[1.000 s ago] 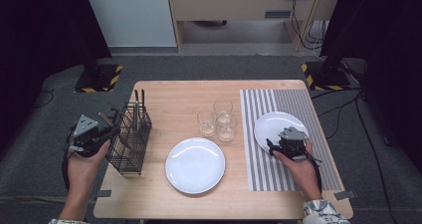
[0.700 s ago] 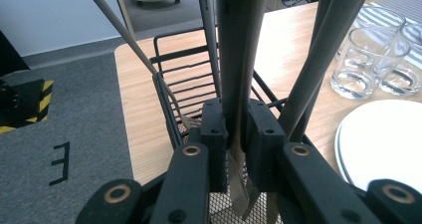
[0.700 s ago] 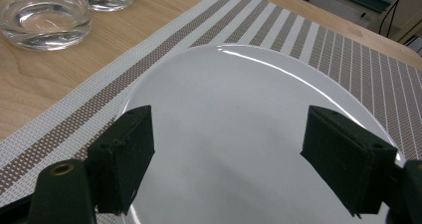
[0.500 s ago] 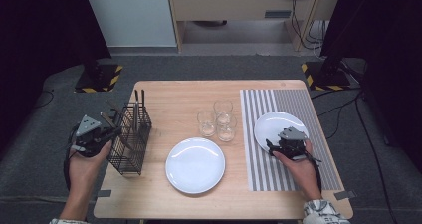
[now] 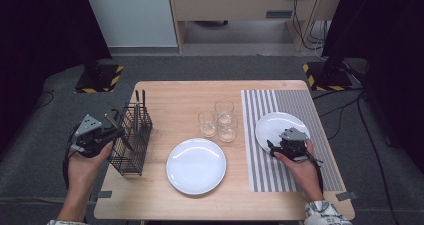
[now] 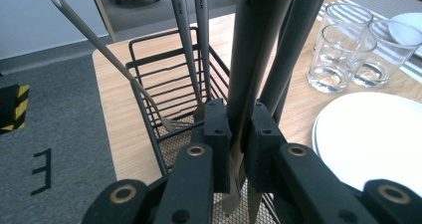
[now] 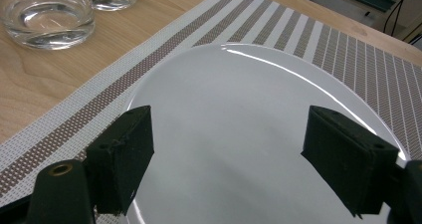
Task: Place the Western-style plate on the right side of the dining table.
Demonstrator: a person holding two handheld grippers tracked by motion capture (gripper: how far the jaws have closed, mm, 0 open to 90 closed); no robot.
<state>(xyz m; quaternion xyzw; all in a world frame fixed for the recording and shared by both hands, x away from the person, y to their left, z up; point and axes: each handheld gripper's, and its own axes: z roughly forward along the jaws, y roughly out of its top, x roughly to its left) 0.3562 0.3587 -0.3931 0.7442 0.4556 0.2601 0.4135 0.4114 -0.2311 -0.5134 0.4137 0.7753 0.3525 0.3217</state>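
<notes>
1. The left tool (image 6: 234, 149) is clamped on the dark handle of a utensil (image 6: 251, 59), gripping it low in the black wire cutlery basket (image 5: 131, 137), at the basket's outer side.
2. More cutlery stands in the same basket: two upright handles (image 6: 191, 40) behind the gripped one, and a thin piece (image 6: 107, 55) leaning toward the basket's far corner.
3. The right tool (image 7: 226, 157) hangs with its jaws spread wide and empty over the rear plate (image 7: 259, 134), which lies on the striped placemat (image 5: 295, 110), well to the right of the basket.
4. Between basket and placemat sit a second white plate (image 5: 196, 165) and, beyond it, three clear glasses (image 5: 220, 121), all on the wooden surface (image 5: 170, 97).
5. Judged from this, the step is drawing the utensil out of the basket. Done well, it means a straight lift along the handle's line, clearing the wire rim and neighbouring handles so that the light basket neither tips nor drags.
</notes>
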